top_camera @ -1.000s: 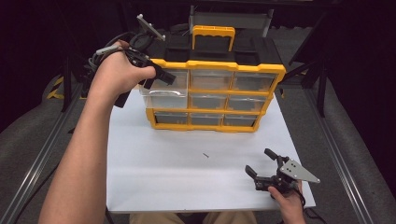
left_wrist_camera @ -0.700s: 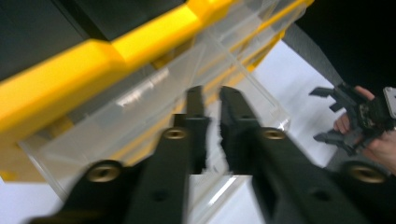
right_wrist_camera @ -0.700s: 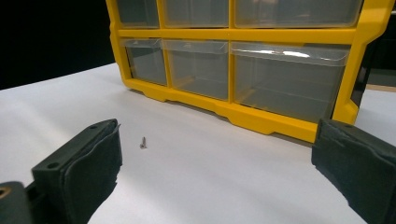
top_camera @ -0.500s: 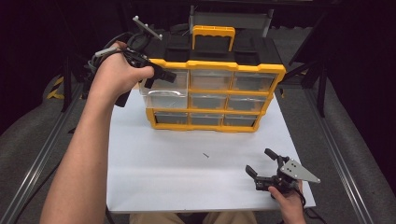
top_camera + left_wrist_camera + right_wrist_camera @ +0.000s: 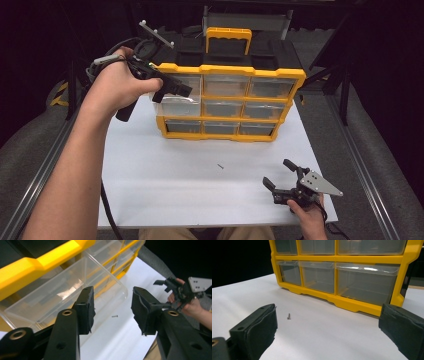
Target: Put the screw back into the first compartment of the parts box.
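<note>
At upper left of the high view, left gripper (image 5: 172, 90) jaws have just been opening, nothing between them, beside the pulled-out clear drawer (image 5: 175, 105). Right gripper (image 5: 281, 180), jaws apart, should pinch the screw (image 5: 220, 166) squarely.

Left gripper (image 5: 112, 312), jaws just opening, hovers over pulled-out clear drawer (image 5: 62, 292) (nothing between them).

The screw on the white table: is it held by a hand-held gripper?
No, the screw lies free on the table.
</note>
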